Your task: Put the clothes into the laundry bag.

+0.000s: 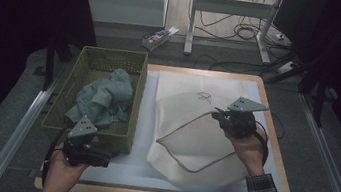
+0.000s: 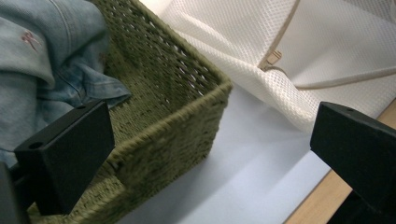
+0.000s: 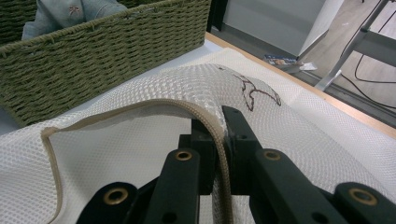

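Right gripper point(image 1: 219, 115): jaws pressed together on the zipper edge point(image 3: 219, 140) of the white mesh laundry bag point(image 1: 190, 124). In the right gripper view the tan zipper tape runs between the two black jaws and is lifted off the bag's lower layer, so the mouth gapes open toward the left. Bag lies flat on the light sheet point(image 1: 138, 165) over the right half of the table point(image 1: 273, 141), with the pinch point at the far right part of the zipper loop.

Left gripper point(image 1: 104, 157): jaws spread wide, nothing between them. It hangs at the near right corner of the green woven basket point(image 1: 64, 104); in the left gripper view one jaw sits over the basket rim point(image 2: 187, 109), the other over the near edge of the table.

Basket stands on the left half of the table, just beside the bag. Blue denim garment point(image 1: 105, 99) lies crumpled inside it, just beyond the left gripper on its far side, not touched.
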{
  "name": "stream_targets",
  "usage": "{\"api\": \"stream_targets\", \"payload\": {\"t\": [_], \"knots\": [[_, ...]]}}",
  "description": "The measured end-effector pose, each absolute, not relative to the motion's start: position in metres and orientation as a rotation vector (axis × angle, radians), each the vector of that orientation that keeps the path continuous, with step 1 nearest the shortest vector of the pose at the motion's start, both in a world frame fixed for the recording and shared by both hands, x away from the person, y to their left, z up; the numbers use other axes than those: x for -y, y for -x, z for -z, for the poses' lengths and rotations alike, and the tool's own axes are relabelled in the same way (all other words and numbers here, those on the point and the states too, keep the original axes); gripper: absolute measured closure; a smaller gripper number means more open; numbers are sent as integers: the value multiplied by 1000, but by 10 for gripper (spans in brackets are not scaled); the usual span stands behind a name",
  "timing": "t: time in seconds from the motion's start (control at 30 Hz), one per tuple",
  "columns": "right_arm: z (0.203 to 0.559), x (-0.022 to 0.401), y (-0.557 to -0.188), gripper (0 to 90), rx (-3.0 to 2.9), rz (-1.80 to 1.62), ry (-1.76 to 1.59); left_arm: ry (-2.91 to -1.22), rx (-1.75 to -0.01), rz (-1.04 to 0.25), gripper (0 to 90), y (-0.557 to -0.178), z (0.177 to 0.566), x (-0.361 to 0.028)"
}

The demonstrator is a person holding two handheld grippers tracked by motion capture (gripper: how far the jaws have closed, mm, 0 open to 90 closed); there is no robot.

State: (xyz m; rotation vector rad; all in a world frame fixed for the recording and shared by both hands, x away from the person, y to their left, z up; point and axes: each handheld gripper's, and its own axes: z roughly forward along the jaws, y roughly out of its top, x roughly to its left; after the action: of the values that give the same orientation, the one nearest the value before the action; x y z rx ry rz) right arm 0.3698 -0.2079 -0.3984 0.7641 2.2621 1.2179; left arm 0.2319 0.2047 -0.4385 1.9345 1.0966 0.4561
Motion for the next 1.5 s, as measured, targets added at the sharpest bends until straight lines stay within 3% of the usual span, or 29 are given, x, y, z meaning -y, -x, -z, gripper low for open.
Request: {"api": "stream_targets", "payload": {"t": [1.2,1.5], "knots": [[398,208,-371,825,-2272,-1218,-763,-1950,-1118,-571,1,-300,427,-221],[399,208,-371,827,-2270,-1225,-771,-1929,-1194,-504,0,-320,428,-224]]}}
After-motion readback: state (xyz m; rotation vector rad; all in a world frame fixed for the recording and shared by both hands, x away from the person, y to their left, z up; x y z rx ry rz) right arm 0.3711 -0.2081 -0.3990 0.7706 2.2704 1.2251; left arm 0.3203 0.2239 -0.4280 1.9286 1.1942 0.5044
